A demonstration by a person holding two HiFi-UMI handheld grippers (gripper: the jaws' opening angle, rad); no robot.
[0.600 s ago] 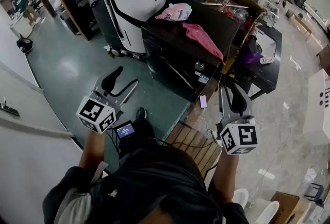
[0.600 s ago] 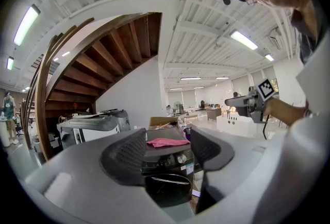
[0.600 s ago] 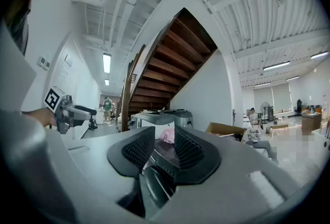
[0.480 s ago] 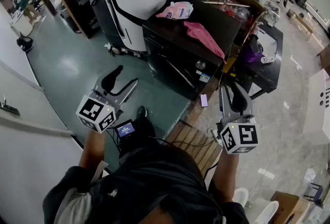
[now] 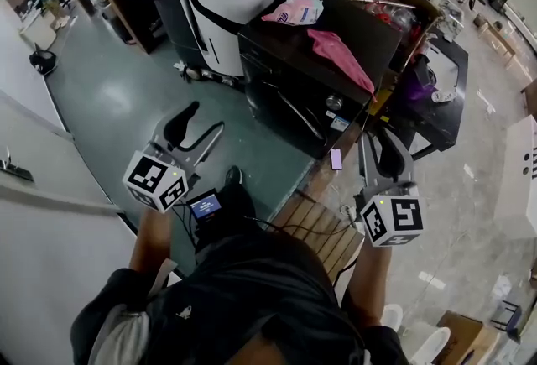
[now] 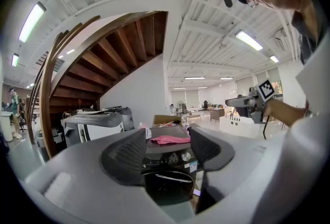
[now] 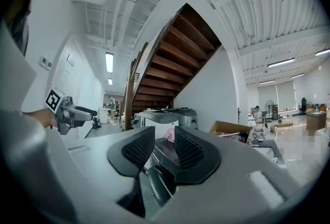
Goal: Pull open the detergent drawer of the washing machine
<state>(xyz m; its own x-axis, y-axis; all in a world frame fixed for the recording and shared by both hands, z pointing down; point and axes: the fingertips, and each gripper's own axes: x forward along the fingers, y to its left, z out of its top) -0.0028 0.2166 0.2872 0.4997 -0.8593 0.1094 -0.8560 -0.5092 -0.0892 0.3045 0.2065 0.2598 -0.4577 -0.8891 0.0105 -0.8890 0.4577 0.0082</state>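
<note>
I am holding both grippers up in front of the washing machine [image 5: 289, 95], well short of it, and neither is touching anything. The left gripper [image 6: 167, 150] is standing with its jaws wide apart and empty; through the gap I am looking at the machine's round door and the knob [image 6: 186, 156] above it. The right gripper [image 7: 162, 150] is also empty, its jaws parted by a narrower gap.

The drawer I am after should be sitting in the control strip [image 5: 285, 74] along the top of the machine's front, on the side away from the knob, but I cannot make out its outline from here. A pink cloth [image 5: 340, 59] is lying on top of the machine, clear of that strip.

I am expecting a light, stiff plastic front that slides on rails, smooth and a little slippery, so I would be hooking one jaw into the finger recess under its front edge and pulling straight out, level, without twisting.
</note>
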